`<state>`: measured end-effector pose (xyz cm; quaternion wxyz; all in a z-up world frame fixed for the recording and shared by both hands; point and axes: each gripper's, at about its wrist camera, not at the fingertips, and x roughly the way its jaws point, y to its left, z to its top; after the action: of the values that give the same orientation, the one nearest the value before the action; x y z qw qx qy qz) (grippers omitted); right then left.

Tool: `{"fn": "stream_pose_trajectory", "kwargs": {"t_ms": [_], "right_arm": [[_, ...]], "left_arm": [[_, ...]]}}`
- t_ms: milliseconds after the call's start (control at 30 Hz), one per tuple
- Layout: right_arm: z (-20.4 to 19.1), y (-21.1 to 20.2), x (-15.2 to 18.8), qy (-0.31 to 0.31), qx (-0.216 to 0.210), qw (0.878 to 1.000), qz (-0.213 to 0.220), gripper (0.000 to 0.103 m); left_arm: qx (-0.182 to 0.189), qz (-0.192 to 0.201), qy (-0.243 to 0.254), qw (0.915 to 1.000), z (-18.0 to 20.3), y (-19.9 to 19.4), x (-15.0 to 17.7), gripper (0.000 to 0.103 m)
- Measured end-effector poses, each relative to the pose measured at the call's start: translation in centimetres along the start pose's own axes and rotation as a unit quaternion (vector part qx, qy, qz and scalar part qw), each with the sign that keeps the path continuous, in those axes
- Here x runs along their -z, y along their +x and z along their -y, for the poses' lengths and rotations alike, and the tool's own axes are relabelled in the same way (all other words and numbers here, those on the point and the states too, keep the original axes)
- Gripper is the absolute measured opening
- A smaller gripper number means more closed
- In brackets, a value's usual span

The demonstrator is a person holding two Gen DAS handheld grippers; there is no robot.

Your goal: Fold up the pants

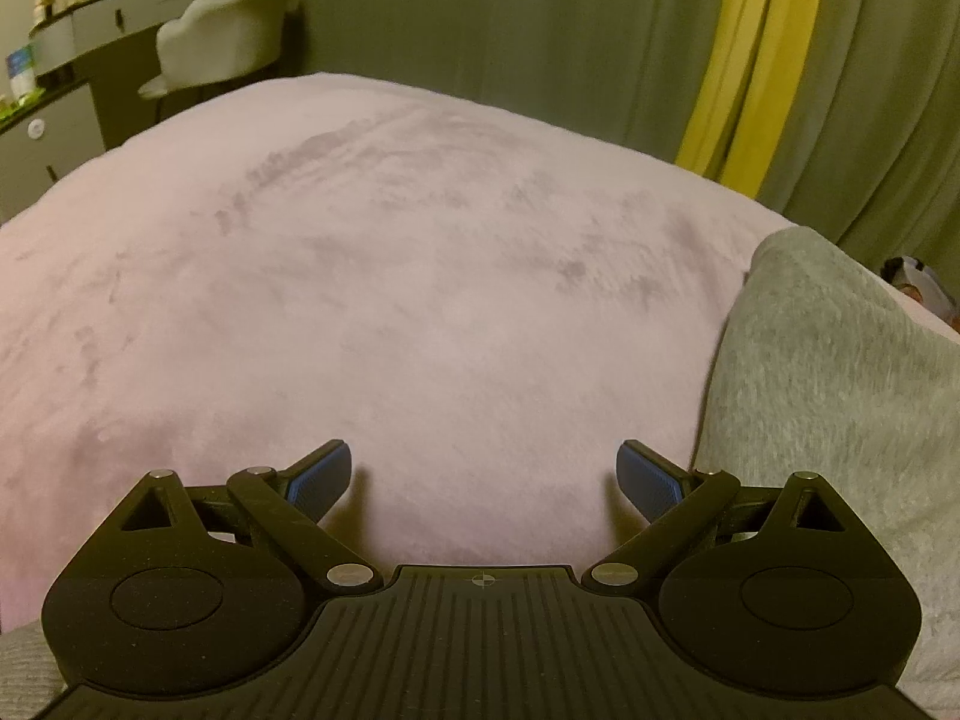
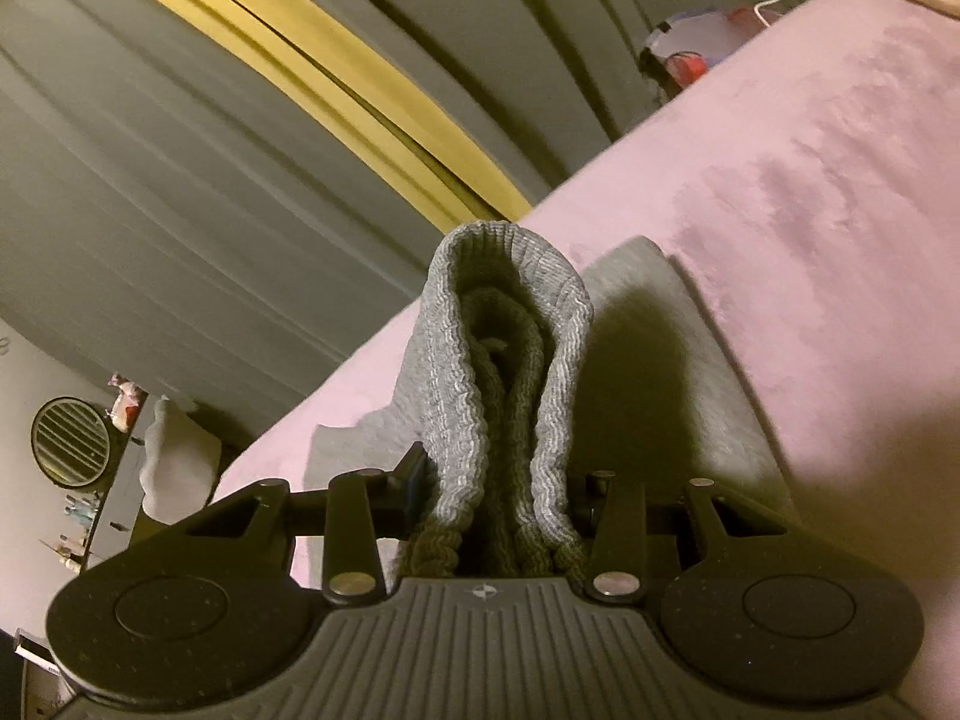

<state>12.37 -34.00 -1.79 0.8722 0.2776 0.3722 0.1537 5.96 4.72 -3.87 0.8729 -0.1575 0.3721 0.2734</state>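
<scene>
The left gripper (image 1: 483, 477) is matte black plastic with a ribbed central plate bearing a small crosshair mark, flanked by two rounded housings with circular recessed discs. Silver rivet heads pin its angled linkage bars, and its fingers (image 1: 318, 480) carry blue textured pads. The right gripper (image 2: 498, 510) shares the same black ribbed plate, round housings and silver rivets.

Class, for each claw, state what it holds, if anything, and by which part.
Right claw: shut on the grey pants, gripping a bunched ribbed, elasticated edge. Left claw: open, holding nothing, above the pink blanket.
</scene>
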Motion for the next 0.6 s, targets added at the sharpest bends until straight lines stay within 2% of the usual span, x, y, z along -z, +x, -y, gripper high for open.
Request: {"fn": "stream_pose_trajectory", "kwargs": {"t_ms": [67, 167, 233, 300, 433, 500, 600], "right_arm": [[0.2, 0.2, 0.2, -0.013, 0.012, 1.0, -0.001, 0.042], [-0.1, 0.7, 0.2, -0.058, 0.076, 0.995, 0.003, 0.065], [0.2, 0.5, 0.2, -0.079, 0.122, 0.989, 0.014, 0.069], [0.8, -0.1, 0.3, -0.084, 0.119, 0.989, 0.021, 0.081], [1.9, -0.2, 0.8, -0.084, 0.122, 0.989, 0.012, 0.089], [2.6, 0.2, 1.3, -0.084, 0.123, 0.989, 0.0, 0.097], [4.2, 0.7, 1.2, -0.047, 0.115, 0.992, -0.011, 0.099]], "left_arm": [[0.0, -0.002, 0.001, 1.0, 0.0, 0.1, 0.0, 0.099], [0.001, -0.003, 0.003, 1.0, 0.1, 0.3, 0.1, 0.099], [0.001, -0.003, 0.004, 1.0, 0.1, 0.3, 0.1, 0.099], [0.0, -0.004, 0.004, 1.0, 0.1, 0.4, 0.2, 0.099], [-0.004, -0.007, 0.011, 0.9999, 0.5, 0.5, 0.2, 0.099], [-0.005, -0.009, 0.017, 0.9998, 0.7, 0.5, 0.3, 0.099], [-0.008, -0.01, 0.022, 0.9997, 0.9, 0.5, 0.5, 0.099]]}}
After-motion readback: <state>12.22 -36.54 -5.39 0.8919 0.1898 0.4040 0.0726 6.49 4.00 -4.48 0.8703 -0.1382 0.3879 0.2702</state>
